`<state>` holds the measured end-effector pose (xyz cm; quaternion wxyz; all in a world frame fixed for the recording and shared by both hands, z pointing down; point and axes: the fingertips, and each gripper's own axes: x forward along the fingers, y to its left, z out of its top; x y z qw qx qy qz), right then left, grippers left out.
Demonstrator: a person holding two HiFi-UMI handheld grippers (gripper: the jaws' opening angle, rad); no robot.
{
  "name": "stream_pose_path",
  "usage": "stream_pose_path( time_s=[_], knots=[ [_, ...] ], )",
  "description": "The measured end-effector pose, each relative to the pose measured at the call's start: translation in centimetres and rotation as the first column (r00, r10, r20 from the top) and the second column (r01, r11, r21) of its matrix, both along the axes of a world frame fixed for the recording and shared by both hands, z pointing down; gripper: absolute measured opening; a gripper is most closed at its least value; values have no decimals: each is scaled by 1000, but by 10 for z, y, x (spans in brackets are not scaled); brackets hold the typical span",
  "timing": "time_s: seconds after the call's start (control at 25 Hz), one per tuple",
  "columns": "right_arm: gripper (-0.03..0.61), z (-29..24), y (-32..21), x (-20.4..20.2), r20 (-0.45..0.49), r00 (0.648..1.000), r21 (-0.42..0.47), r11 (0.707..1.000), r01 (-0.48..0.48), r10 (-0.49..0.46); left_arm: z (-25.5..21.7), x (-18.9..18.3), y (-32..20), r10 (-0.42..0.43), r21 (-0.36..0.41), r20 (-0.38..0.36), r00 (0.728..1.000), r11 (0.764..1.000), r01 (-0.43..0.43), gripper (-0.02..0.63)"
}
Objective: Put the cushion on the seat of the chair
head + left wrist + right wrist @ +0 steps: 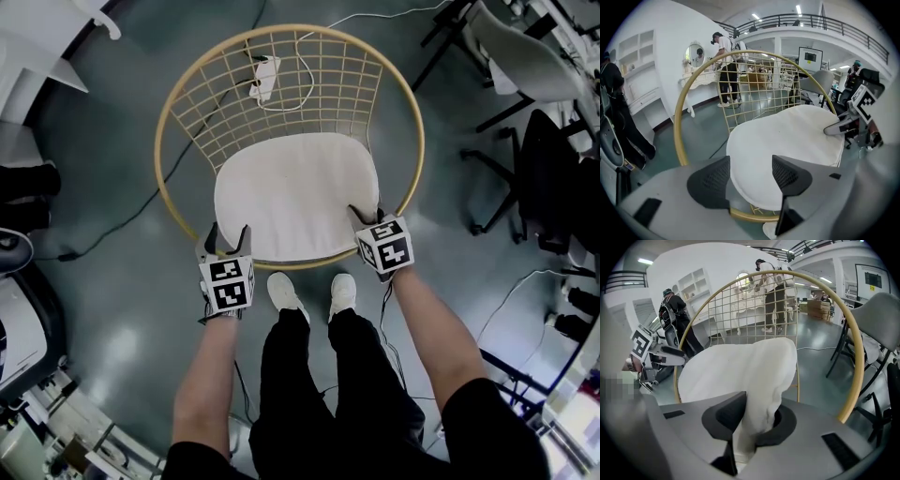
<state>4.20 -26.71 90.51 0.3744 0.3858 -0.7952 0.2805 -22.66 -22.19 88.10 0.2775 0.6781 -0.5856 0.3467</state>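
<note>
Cushion (295, 192) lies on the chair (848, 407), right gripper (363, 218) pinching its edge, left gripper (228, 236) gaping, both angled downward.

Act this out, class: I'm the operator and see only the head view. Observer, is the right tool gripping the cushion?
Observer: Yes. In the right gripper view the right tool is shut on a bunched fold of the cushion.
Operator: And the other one?
Observer: The left tool is open; its jaws stand apart with the cushion's edge between them.
Operator: Anyone nearby?
Observer: A person stands beyond the chair's wire back.
</note>
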Motion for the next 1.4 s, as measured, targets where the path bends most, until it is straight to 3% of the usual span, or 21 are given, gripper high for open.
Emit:
stream_pose_path(
  time_s=[0.52,0.6,0.72,0.96,1.24,1.4],
  knots=[
    [177,1,-3,3,-78,997,24,1000,5,-3,-5,44,-6,104,33,-106,989,994,-101,281],
    [237,1,-4,4,-101,995,31,1000,-4,7,-5,46,-5,107,27,-113,988,994,-104,279],
    [410,5,-4,5,-137,990,28,1000,-14,18,-6,48,-6,115,30,-124,986,993,-112,279],
    [585,6,-12,4,-214,976,115,993,-24,49,-11,50,-4,133,34,-134,982,991,-130,279],
    [595,-2,-26,11,-224,959,194,973,-128,171,-13,48,-8,128,50,-156,979,991,-122,278],
    [595,-7,-31,1,-206,964,203,971,-129,171,-11,49,-10,134,52,-163,978,991,-127,276]
  ],
)
